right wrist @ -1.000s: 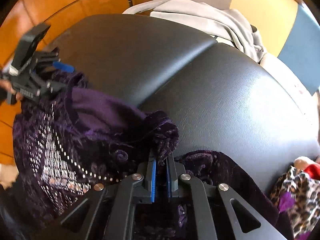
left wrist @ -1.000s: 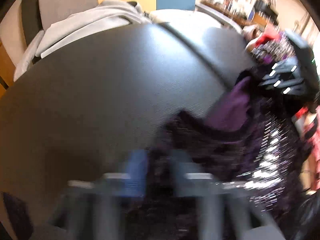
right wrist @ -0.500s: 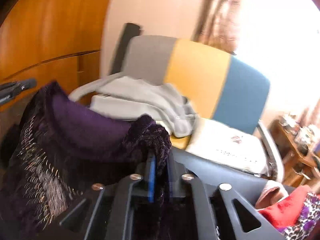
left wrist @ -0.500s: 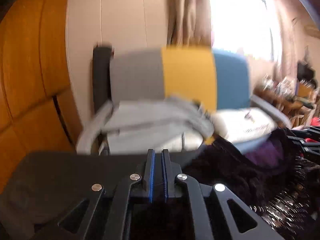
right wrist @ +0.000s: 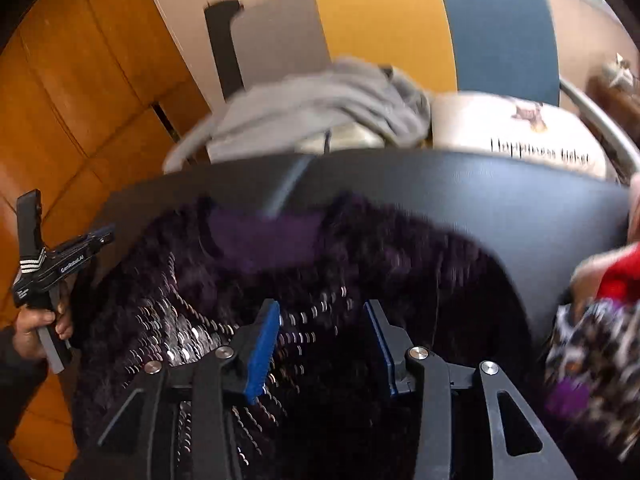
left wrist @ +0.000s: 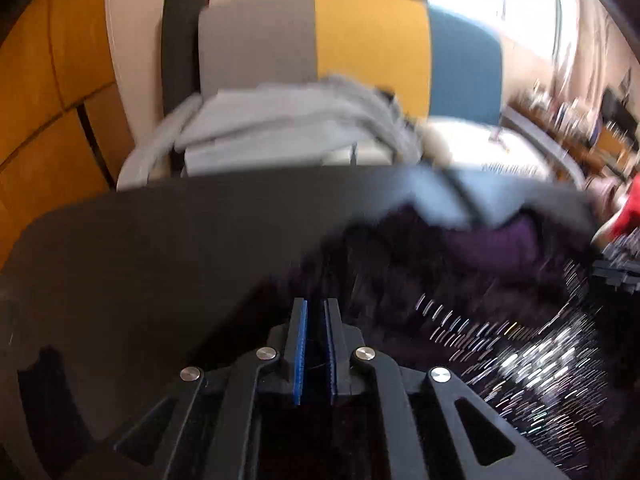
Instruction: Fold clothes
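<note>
A dark purple velvet garment [right wrist: 360, 256] with silver sequins lies spread on the black table [right wrist: 480, 192]. Its lighter purple inner neck faces the far side. My right gripper [right wrist: 322, 340] hovers open just above the sequinned part, and no cloth is between its blue pads [right wrist: 262, 344]. In the left wrist view the garment [left wrist: 460, 280] spreads to the right. My left gripper [left wrist: 316, 344] is at its near left edge, its pads almost together on dark cloth. The right wrist view shows a hand holding the left gripper [right wrist: 106, 235] at the garment's left edge.
Behind the table stands a chair [left wrist: 368, 48] with a grey, yellow and blue back. On its seat lie a grey garment [left wrist: 288, 120] and a white printed cushion [right wrist: 520, 132]. Leopard-print and red clothes [right wrist: 592, 344] are heaped at the table's right end. Orange wooden panels [right wrist: 80, 100] line the left.
My right gripper has opened and let go of the garment's fold. The garment has come down from hanging between the grippers to lying on the table. Both views have tilted down.
</note>
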Demonstrator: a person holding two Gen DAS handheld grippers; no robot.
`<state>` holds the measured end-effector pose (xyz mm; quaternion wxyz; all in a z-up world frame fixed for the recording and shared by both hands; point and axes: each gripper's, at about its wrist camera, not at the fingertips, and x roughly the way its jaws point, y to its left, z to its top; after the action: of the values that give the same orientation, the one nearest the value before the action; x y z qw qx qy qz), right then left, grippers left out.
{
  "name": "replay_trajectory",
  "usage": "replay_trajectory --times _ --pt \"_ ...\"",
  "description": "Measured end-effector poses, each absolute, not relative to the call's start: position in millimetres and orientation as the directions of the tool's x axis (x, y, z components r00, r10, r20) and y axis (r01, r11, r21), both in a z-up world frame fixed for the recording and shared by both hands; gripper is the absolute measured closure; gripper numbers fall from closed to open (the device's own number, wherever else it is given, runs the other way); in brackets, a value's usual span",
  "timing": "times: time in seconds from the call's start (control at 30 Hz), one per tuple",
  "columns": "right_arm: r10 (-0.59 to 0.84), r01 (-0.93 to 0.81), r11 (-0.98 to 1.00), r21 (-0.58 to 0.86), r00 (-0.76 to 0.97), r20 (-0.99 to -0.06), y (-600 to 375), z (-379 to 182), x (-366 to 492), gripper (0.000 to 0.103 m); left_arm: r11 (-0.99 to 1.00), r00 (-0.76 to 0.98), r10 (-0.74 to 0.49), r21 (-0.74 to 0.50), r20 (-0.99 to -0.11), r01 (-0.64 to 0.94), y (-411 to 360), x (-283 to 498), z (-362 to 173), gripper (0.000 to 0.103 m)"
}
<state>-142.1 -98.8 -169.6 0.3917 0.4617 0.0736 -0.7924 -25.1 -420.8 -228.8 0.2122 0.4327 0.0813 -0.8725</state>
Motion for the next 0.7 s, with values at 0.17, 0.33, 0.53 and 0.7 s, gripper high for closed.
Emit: replay_trajectory --times 0.17,0.33,0.53,0.7 --pt "-0.522 0.655 -0.73 0.198 -0.346 -0.779 -118 -192 -174 0.058 -0.864 -0.539 -0.354 0.046 -0.764 0.502 -451 -36 -243 0.082" --pt "-0.523 0.644 -0.744 0.18 -0.393 -0.756 -138 -196 -212 0.056 -0.844 -0.502 -0.44 0.152 -0.744 0.514 -490 -60 -243 0.078" --pt "-0.523 0.658 -0.738 0.149 -0.418 -0.743 -185 -195 -254 0.046 -0.861 -0.529 -0.418 0.136 -0.739 0.49 -526 -88 -242 0.076" --pt "-0.509 0.671 -0.733 0.112 -0.433 -0.744 -202 -197 -264 0.041 -0.868 -0.559 -0.337 0.02 -0.758 0.496 -551 -83 -237 0.076"
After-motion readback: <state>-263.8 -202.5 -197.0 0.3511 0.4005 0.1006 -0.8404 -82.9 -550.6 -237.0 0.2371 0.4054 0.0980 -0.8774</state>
